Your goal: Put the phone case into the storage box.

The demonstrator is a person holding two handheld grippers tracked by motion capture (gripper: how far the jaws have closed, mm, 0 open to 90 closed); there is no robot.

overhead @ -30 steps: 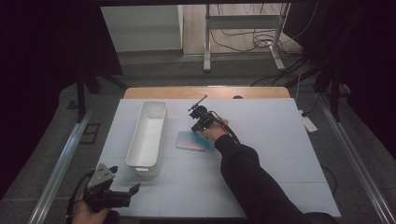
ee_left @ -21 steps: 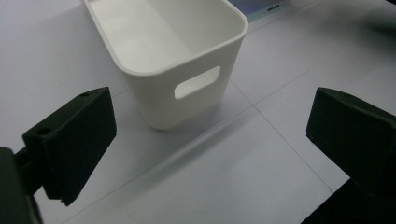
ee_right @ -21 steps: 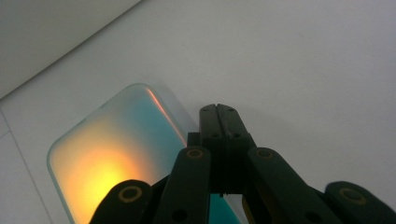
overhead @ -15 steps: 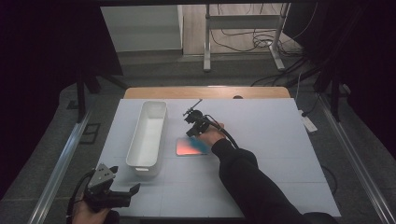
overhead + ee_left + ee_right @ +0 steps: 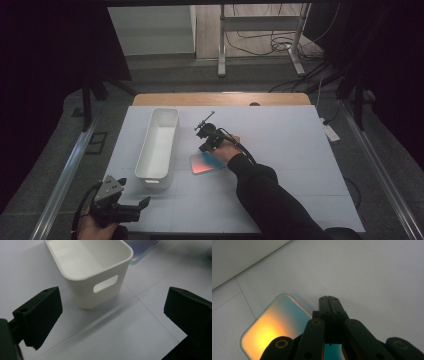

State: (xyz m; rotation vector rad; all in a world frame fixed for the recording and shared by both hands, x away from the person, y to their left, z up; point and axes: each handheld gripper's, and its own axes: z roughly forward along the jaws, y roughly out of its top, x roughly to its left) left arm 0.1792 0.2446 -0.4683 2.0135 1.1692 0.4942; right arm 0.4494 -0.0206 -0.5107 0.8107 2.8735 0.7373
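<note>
Black and spread wide, the left hand-held gripper hovers at the worktop's near-left corner, about seven o'clock from centre, its jaws framing the handle end of a long white bin just beyond. Toward centre, a flat iridescent card lies on the pale surface at three o'clock of the bin, near it but apart. Over the card's far edge, the right hand-held gripper points down with jaws pressed together; whether they pinch the card cannot be told
</note>
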